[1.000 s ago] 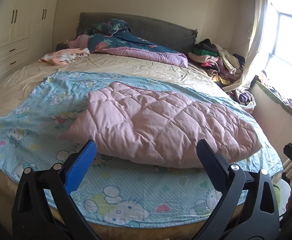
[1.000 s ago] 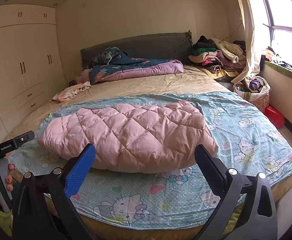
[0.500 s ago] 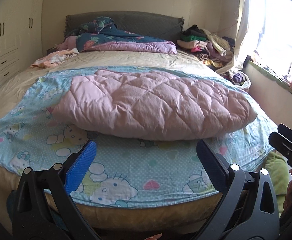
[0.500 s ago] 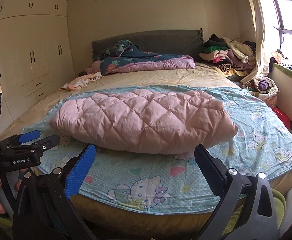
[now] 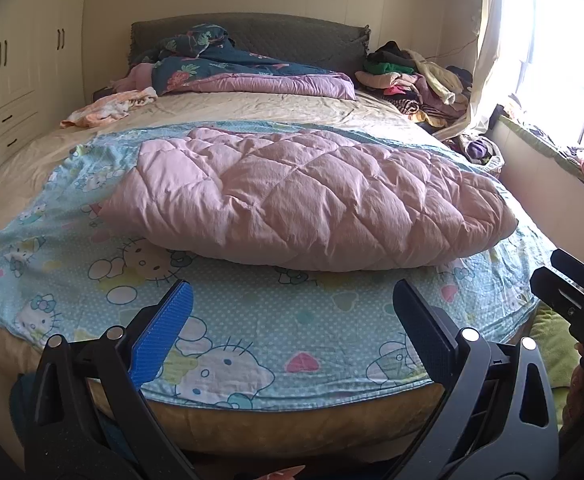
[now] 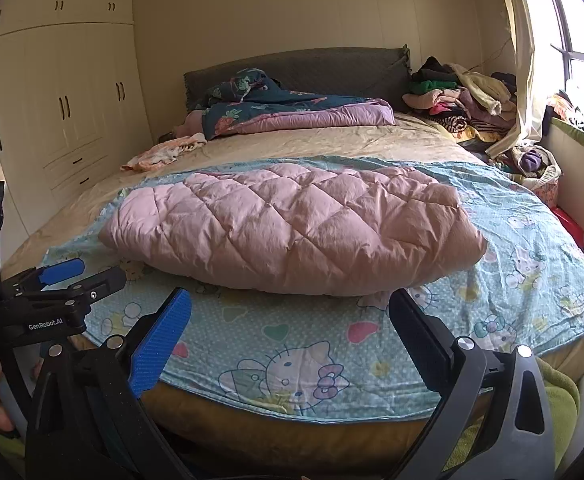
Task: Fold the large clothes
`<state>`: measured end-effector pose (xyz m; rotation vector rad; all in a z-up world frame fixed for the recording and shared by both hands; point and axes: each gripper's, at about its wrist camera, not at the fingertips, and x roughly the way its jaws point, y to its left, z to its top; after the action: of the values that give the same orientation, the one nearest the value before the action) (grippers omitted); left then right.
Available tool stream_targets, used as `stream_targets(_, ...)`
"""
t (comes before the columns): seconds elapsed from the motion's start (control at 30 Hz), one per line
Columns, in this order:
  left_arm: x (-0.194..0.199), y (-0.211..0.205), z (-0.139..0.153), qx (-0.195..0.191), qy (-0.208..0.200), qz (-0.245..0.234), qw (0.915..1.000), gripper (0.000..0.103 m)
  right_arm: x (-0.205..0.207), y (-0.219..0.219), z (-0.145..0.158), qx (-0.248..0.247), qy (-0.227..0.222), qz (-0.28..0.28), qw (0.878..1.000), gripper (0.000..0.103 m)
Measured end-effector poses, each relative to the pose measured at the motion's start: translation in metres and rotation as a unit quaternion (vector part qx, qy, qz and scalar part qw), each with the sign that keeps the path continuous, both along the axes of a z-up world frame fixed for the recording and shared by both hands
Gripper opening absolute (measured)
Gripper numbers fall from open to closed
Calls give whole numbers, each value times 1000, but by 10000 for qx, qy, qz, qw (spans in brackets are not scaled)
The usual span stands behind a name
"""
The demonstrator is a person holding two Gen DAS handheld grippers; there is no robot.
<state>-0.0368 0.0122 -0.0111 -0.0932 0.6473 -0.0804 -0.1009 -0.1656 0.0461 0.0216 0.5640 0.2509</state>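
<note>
A pink quilted garment (image 5: 311, 200) lies folded in a thick bundle on a light blue cartoon-print sheet (image 5: 252, 332) across the bed; it also shows in the right wrist view (image 6: 299, 232), on the same sheet (image 6: 292, 344). My left gripper (image 5: 292, 320) is open and empty, held off the foot of the bed, short of the bundle. My right gripper (image 6: 292, 324) is open and empty, likewise off the foot of the bed. The left gripper also shows at the left edge of the right wrist view (image 6: 80, 276).
A dark floral and purple duvet (image 5: 252, 72) lies at the headboard. A pile of clothes (image 5: 415, 80) sits at the far right corner. A peach cloth (image 5: 108, 110) lies far left. Wardrobes (image 6: 60, 120) stand left; a window ledge (image 5: 551, 152) runs right.
Both grippers have drawn back and lower toward the foot of the bed, so the bed's front edge now shows. The pink bundle has not moved. Both stay open.
</note>
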Motion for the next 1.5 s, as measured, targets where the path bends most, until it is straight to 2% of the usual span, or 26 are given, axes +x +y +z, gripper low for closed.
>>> stream_targets(0.13, 0, 1, 1, -92, 10, -18, 10000, 94, 0, 0, -1, -13, 8, 8, 10000, 99)
stream_targets(1.5, -2, 5, 3, -121, -37, 20, 9999, 94, 0, 3, -1, -28, 12, 8, 10000, 99)
